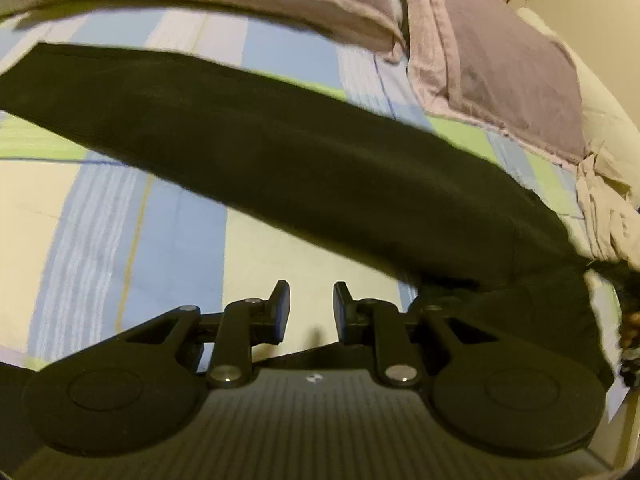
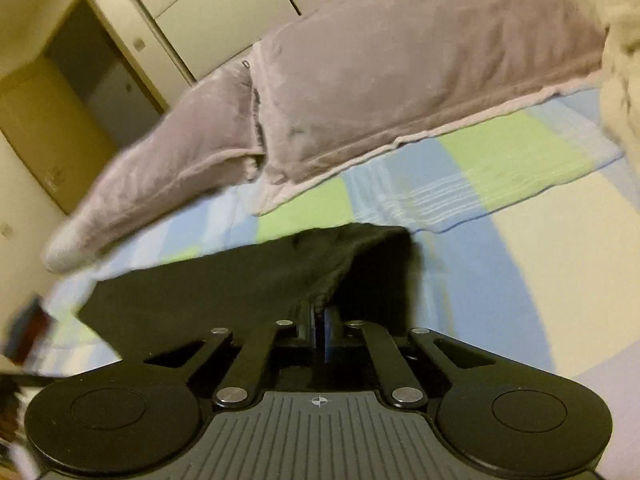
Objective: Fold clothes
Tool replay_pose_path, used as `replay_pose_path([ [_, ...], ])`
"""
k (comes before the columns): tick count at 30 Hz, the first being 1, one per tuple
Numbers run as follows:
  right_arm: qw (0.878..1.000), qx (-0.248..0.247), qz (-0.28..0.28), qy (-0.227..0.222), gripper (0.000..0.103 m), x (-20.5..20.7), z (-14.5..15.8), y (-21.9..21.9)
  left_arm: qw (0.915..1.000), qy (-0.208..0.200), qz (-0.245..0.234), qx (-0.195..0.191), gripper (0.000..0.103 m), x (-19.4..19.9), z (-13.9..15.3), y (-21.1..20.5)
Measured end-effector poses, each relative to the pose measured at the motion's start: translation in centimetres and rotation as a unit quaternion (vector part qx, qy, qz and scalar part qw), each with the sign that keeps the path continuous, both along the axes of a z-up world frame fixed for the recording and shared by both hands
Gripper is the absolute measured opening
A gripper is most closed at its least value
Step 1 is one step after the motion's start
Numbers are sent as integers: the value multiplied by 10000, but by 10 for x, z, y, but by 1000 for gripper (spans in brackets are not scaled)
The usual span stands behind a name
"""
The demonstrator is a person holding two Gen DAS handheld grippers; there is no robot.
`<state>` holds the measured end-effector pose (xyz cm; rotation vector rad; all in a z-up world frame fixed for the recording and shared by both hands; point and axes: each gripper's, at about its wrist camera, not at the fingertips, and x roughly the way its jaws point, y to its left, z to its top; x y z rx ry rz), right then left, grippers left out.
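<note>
Black soft fabric, one long dark garment (image 1: 280,152), lies in a band across the bed's checked sheet of blue, green and cream (image 1: 120,216).

Left wrist view. Left tongs (image 1: 311,312): jaws a little apart, nothing between the pads, cream sheet showing through the gap; they hang just short of the garment's near edge. A bunched dark end lies beside the right linkage; whether it touches, I cannot tell. Two mauve plush pillows (image 1: 512,64) lie beyond the garment, and a heap of pale beige cloth (image 1: 608,208) sits at its right end.
Risk: these tongs, closing where they stand, would likely pinch the sheet or nothing. The beige heap crowds the right end and could be dragged along.
Room: open sheet to the left and near side; none past the pillows.

Right wrist view. Right tongs (image 2: 320,320): jaws closed together on a puckered edge of the black garment (image 2: 224,288), which tents up from the bed to the pinch.
Risk: the bite looks shallow, on gathered hem only; a hard pull could slip it free or lift a single layer, skewing the fold.
Room: wide bare sheet (image 2: 520,272) to the right; pillow edge (image 2: 360,92) close ahead.
</note>
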<state>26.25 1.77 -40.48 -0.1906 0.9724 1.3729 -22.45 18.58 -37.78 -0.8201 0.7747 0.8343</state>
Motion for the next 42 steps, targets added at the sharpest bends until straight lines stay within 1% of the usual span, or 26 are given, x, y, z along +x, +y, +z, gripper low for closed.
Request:
replay_pose_path([
  [1, 9998, -171, -56, -82, 2, -3, -10, 2, 10000, 30, -26, -49, 18, 3, -3, 0],
  [4, 9987, -359, -303, -187, 1, -10, -32, 2, 9997, 156, -211, -11, 18, 7, -5, -3],
  [5, 9983, -347, -383, -257, 2, -13, -33, 0, 9995, 193, -252, 2, 18, 7, -6, -4],
  [8, 9972, 32, -434, -605, 2, -23, -11, -2, 9995, 209, -222, -5, 18, 4, -8, -5],
  [9, 9971, -18, -437, -621, 1, -21, -13, 1, 9996, 197, -185, -17, 18, 3, -10, -5],
  [11, 9971, -313, -435, -545, 2, -14, -26, 8, 9997, 219, -90, -93, 18, 3, -15, -6],
  [13, 9967, -411, -431, -560, 4, -14, -35, 8, 9997, 206, -85, -114, 18, 4, -15, -9],
  [14, 9968, -424, -508, -450, 5, -12, -32, 8, 9997, 213, -131, -68, 18, 3, -14, -13],
  [15, 9962, -409, -637, -433, 10, -10, -26, 5, 9996, 235, -167, -14, 18, 3, -13, -16],
  [16, 9951, -378, -793, -463, 19, -8, -18, -1, 9995, 260, -167, 31, 18, 1, -11, -19],
  [17, 9937, -347, -949, -494, 24, -6, -9, -6, 9996, 254, -136, 48, 18, -2, -10, -21],
  [18, 9920, -316, -1105, -524, 26, -4, -1, -11, 9996, 248, -105, 64, 18, -5, -8, -23],
  [21, 9901, -115, -1317, -473, 26, -8, 29, -35, 9997, 223, -10, 65, 18, -10, -5, -32],
  [22, 9918, -123, -1157, -539, 26, -18, 31, -38, 9998, 214, 22, 61, 18, -12, -5, -35],
  [24, 9950, -221, -602, -762, 26, -49, 27, -36, 9998, 196, 86, 54, 18, -15, -4, -42],
  [27, 9931, -367, 234, -1092, 26, -95, 20, -33, 9997, 234, 86, 73, 18, -14, -3, -56],
  [28, 9881, -551, 396, -1384, 26, -108, 11, -31, 9996, 256, 65, 100, 18, -14, -2, -61],
  [29, 9797, -806, 496, -1769, 26, -118, -1, -28, 9994, 308, 55, 139, 18, -16, 0, -67],
  [30, 9747, -854, 514, -2000, 25, -122, -11, -31, 9990, 406, 63, 197, 18, -20, 2, -72],
  [32, 9782, -753, 192, -1925, 25, -109, -15, -49, 9977, 592, 109, 307, 18, -32, 7, -82],
  [33, 9825, -734, -15, -1710, 25, -100, -11, -57, 9971, 649, 230, 322, 18, -43, 10, -88],
  [34, 9821, -867, -287, -1647, 25, -94, -6, -63, 9964, 687, 403, 298, 18, -57, 12, -93],
  [35, 9768, -1085, -511, -1776, 25, -89, -3, -69, 9953, 720, 598, 255, 18, -70, 15, -99],
  [38, 9747, -1262, -796, -1662, 25, -79, 15, -96, 9898, 770, 1197, 105, 18, -110, 22, -120],
  [40, 9791, -1028, -744, -1589, 25, -94, 34, -113, 9872, 832, 1356, 136, 18, -124, 24, -133],
  [42, 9839, -762, -586, -1509, 25, -115, 52, -126, 9860, 892, 1391, 227, 18, -128, 23, -139],
])
